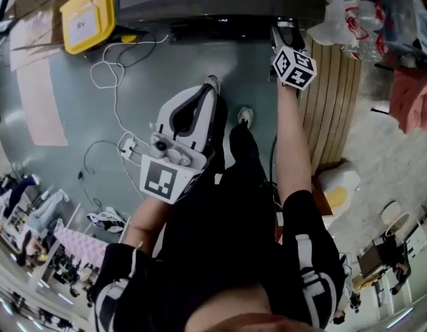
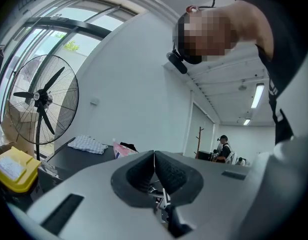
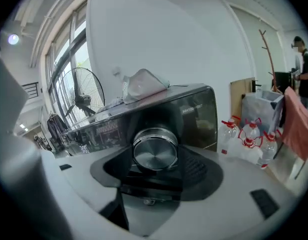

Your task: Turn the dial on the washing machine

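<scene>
The washing machine [image 3: 196,115] stands ahead in the right gripper view, its dark, glossy control panel facing the person. The left claw [image 2: 154,160] sits low by the body, pads pressed together on nothing, probably parked clear because one claw is enough for this job. The right claw [image 1: 283,32] reaches to the panel and is spread wide, so its pads flank the chrome dial [image 3: 154,151] without visibly pinching it. It looks ready to close and twist.

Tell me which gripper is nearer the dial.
Right. The right gripper has its open jaws either side of the dial; the left gripper, shut, hangs back, short of the machine.
</scene>
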A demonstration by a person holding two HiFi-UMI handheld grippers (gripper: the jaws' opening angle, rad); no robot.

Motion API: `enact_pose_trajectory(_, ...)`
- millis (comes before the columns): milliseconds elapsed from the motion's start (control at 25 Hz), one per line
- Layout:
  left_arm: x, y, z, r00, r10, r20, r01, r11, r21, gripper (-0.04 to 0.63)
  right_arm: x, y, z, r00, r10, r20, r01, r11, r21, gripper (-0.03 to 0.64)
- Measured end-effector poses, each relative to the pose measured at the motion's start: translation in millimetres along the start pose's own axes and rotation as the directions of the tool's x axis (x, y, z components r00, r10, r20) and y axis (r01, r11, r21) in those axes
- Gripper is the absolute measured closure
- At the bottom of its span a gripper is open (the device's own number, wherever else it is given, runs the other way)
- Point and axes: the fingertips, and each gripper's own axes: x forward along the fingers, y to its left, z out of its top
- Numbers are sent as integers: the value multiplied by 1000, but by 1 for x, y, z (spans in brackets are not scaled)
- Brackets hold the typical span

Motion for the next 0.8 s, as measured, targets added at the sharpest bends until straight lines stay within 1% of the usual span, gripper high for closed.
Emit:
enact_pose_trajectory(40,1,-1,-1,1000,-1,-2,1,1000,-3,572,0,1,0,1000,18,5,-18,1000,12,314)
enact_pose_trajectory(80,1,-2,-1,1000,-2,-2,2,1000,-5,573,0,1,1,999,50,15,-51,998,48,313)
enact_pose_trajectory(120,1,-2,0,1000,-3,0,3,1000,-6,572,-1,2,2,996,89,29,-91,991,94,296)
enact_pose_trajectory(200,-1,-2,0,1000,-6,4,6,1000,-10,572,-3,2,4,987,152,54,-159,971,180,291)
enact_pose_trajectory(240,-2,-2,-1,1000,-6,6,6,1000,-12,572,-3,1,4,984,169,62,-178,961,212,291)
enact_pose_trajectory(320,-3,-2,-2,1000,-8,8,8,1000,-15,572,-2,-3,4,982,174,70,-187,950,252,301)
enact_pose_trajectory(360,-4,-2,-2,1000,-8,9,8,1000,-15,573,-2,-5,3,983,169,71,-181,949,259,325)
enact_pose_trajectory(400,-4,-3,-3,1000,-7,8,7,1000,-16,573,-2,-6,3,985,159,68,-172,952,254,327)
enact_pose_trajectory(440,-4,-3,-3,1000,-4,8,5,1000,-16,572,-2,-6,3,988,142,59,-152,962,228,327)
enact_pose_trajectory(480,-4,-2,-3,1000,-1,7,1,1000,-14,572,-2,-5,4,993,108,43,-114,979,168,328)
enact_pose_trajectory(520,-4,0,-4,1000,2,7,-2,1000,-12,573,-1,-2,4,998,59,23,-60,995,76,328)
enact_pose_trajectory(560,-4,1,-5,1000,6,5,-6,1000,-11,572,0,0,4,1000,3,7,-3,1000,-26,328)
enact_pose_trajectory(600,-3,2,-6,1000,8,3,-8,1000,-10,572,0,2,4,999,-42,0,41,993,-108,328)
enact_pose_trajectory(640,-3,3,-7,1000,9,1,-9,1000,-12,572,1,4,4,998,-66,-2,65,986,-156,328)
enact_pose_trajectory(720,-3,3,-9,1000,10,0,-10,1000,-14,572,2,4,3,997,-70,-8,68,981,-182,325)
enact_pose_trajectory(800,-6,2,-8,1000,11,5,-11,1000,-12,572,0,6,1,998,-53,-27,48,984,-172,302)
